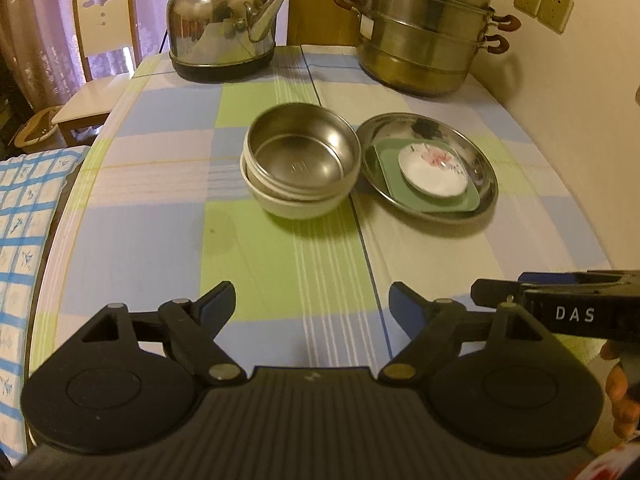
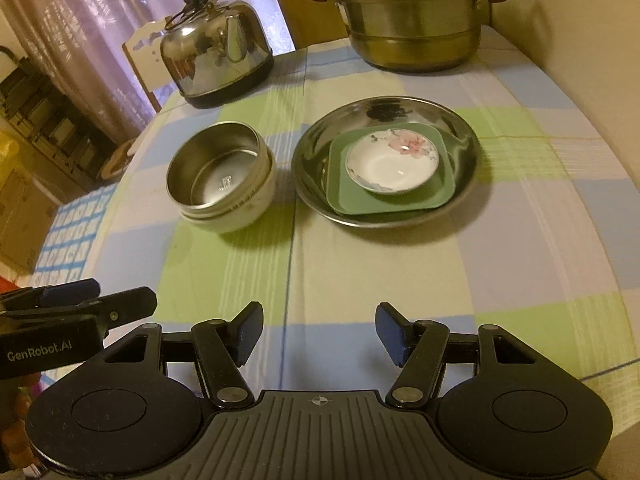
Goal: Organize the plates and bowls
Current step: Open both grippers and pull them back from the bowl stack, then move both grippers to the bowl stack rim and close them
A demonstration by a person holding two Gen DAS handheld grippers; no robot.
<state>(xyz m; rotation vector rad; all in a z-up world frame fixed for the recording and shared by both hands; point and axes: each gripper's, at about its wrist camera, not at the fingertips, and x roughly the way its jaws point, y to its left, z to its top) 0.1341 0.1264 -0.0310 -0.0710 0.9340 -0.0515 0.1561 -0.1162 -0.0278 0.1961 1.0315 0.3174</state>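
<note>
Checked tablecloth (image 1: pixel 160 208) in blue, green and white squares, spread over the whole table top.

At centre, leaning toward 11 o'clock in the left wrist view: round stainless steel bowl (image 1: pixel 301 152) nested inside a white ceramic bowl (image 1: pixel 294 207), the steel one sitting slightly tilted. Just beside this stack, at 3 o'clock of it and nearly touching: wide round stainless steel plate (image 1: pixel 486 176), carrying a green square plate with rounded corners (image 1: pixel 390 184), and on that a small white saucer with a pink flower print (image 1: pixel 434 172).

Far edge of the table, at 11 o'clock: domed polished steel kettle on a black base (image 1: pixel 222 24). At 1 o'clock: tiered steel steamer pot with brown handles (image 1: pixel 424 28). Behind the kettle, a white-backed wooden chair (image 1: pixel 104 12); at 2 o'clock on the wall, two yellowish sockets (image 1: pixel 542 2).

Left gripper (image 1: pixel 312 306) at 6 o'clock, low over bare cloth, blue pads wide apart, nothing between. Right gripper (image 2: pixel 319 330) likewise near the front edge, jaws parted, nothing held, well apart from both stacks.
</note>
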